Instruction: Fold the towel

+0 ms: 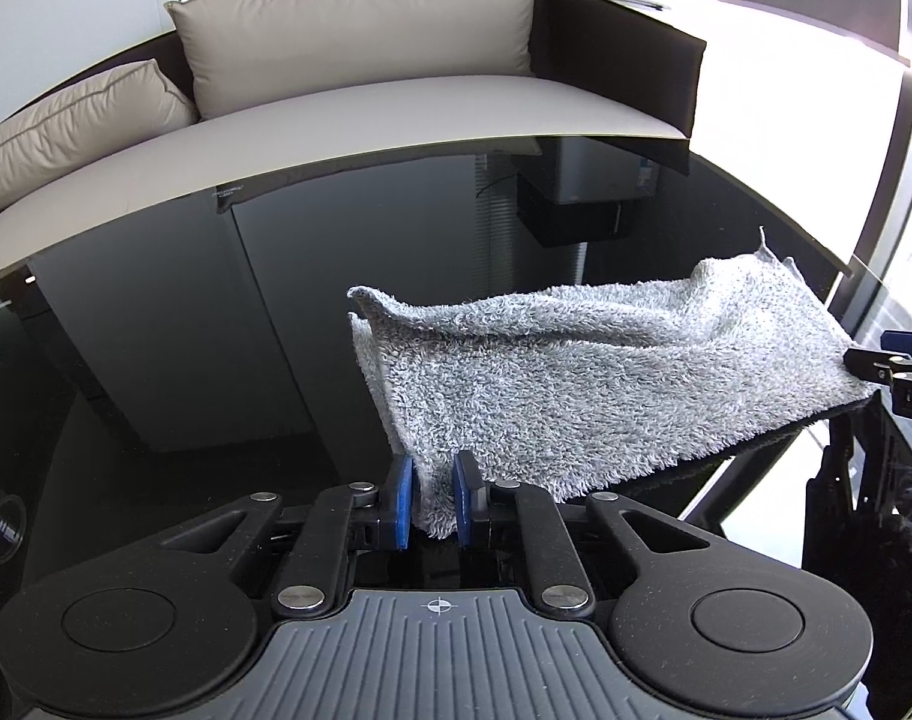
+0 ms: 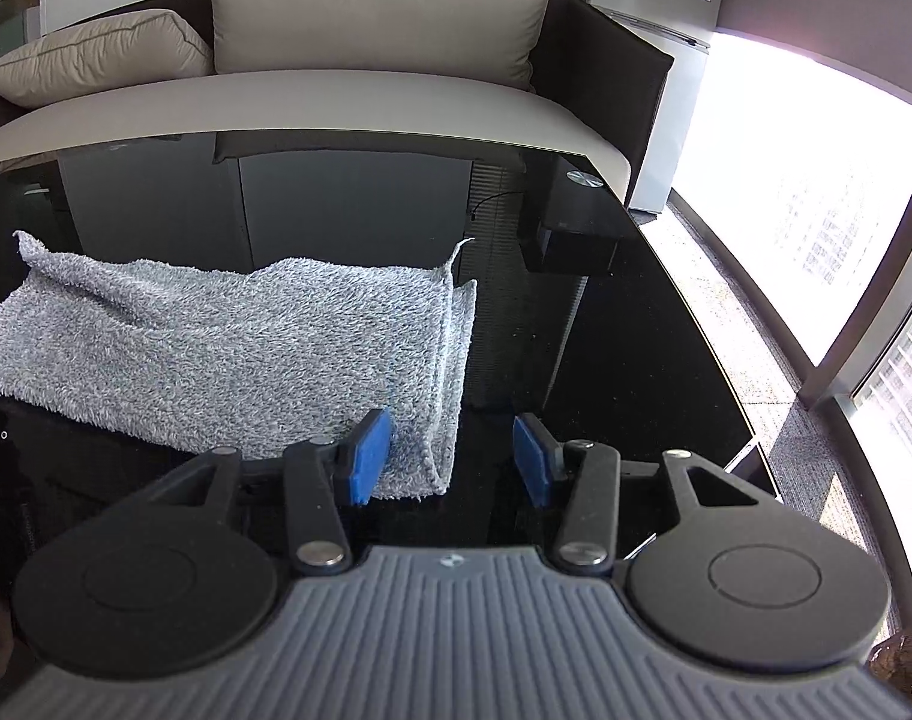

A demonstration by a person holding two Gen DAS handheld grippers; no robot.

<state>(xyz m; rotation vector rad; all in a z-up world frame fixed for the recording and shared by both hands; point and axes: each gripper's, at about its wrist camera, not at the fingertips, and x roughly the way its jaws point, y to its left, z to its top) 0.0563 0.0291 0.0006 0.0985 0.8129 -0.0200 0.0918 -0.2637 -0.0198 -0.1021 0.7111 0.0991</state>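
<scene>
The left claw has its blue pads drawn in on the near left corner of the towel, pinching the doubled pile between them. The right claw stands spread, its left pad resting against the towel's near right corner and its right pad well clear over bare glass, so nothing is gripped there.

The towel lies on the black glass table, already doubled: two layers show along both short ends, and the upper layer is rumpled toward the far edge, with one far corner peaked up.

Judged by its look, the cloth is light, limp and fluffy, not slippery or fragile; it will sag and drag unless taken at corners through both layers together.

Its long axis runs left to right across the table, between the two claws, short ends facing each claw.
</scene>
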